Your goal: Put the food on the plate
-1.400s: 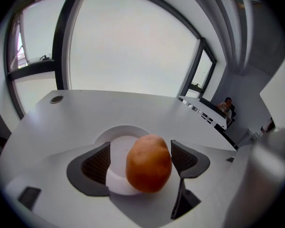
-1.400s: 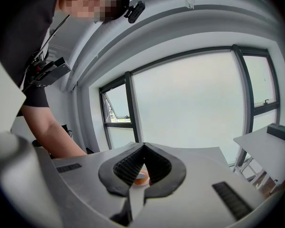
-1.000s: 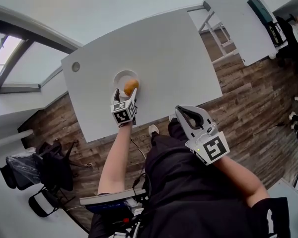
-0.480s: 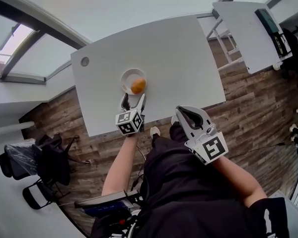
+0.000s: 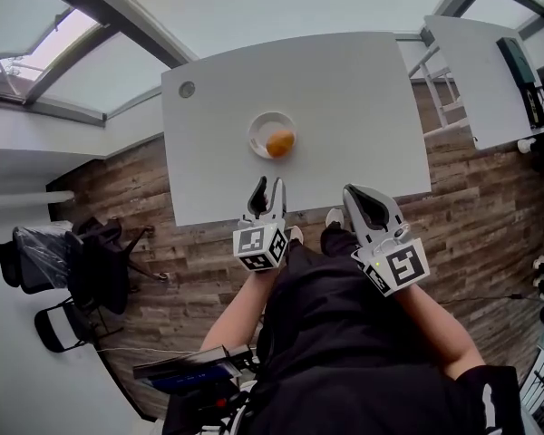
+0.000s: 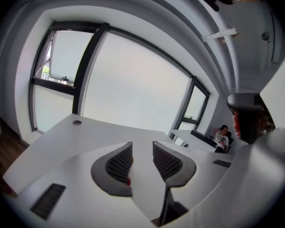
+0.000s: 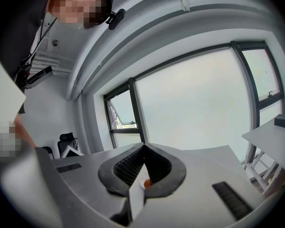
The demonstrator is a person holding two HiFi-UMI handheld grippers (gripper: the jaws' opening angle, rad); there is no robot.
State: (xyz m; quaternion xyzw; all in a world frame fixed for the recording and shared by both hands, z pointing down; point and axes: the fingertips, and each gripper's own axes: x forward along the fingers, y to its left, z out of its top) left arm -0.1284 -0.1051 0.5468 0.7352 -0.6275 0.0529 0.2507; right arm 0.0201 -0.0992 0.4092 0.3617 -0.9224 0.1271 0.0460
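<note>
The placing looks done: the rounded orange-brown lump of food [image 5: 279, 142] sits on the small round white plate [image 5: 261, 130], toward its right rim, too near round to show a long axis or facing. Your left gripper [image 5: 268, 185], well clear, has just been closing to a narrow empty gap. Your right gripper [image 5: 361, 195] has its jaws met on nothing, so just keep both away.

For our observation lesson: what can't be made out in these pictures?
Kind of food: head view, too small, an orange lump.
Most of the plate: right gripper view, behind the shut jaws of the right gripper.
Legs of the table: head view, under its top.
</note>
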